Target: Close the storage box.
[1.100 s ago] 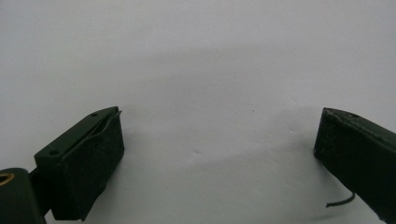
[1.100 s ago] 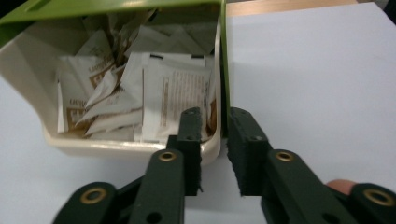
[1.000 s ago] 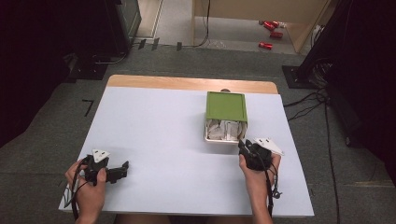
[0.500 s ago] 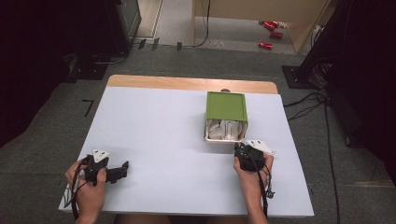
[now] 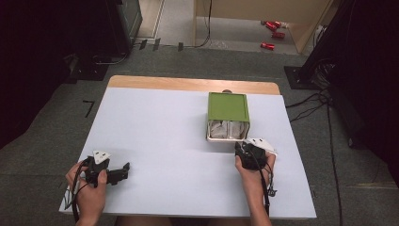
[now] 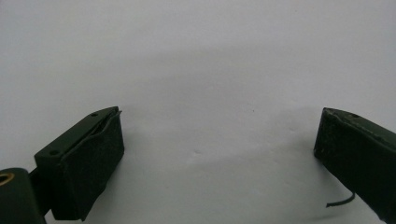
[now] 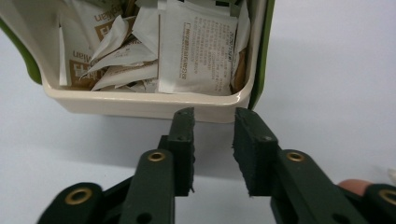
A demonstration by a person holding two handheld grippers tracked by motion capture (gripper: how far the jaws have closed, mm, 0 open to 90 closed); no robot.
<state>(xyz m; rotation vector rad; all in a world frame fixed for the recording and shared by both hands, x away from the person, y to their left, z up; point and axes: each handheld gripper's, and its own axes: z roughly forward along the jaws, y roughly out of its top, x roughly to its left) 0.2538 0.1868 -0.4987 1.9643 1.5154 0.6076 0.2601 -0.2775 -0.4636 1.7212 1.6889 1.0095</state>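
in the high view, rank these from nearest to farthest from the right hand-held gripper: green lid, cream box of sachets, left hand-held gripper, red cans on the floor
1. cream box of sachets, just ahead of the right hand-held gripper
2. green lid, over the box's far part
3. left hand-held gripper, near left corner
4. red cans, floor beyond the table

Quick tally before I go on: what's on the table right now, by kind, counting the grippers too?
Grippers: 2, the left gripper and the right gripper
Boxes: 1, the cream box with green lid
Paper sachets: a loose pile inside the box, too jumbled to count
Total: 3, plus the sachets

Bright, even table light; dim, dark surroundings.
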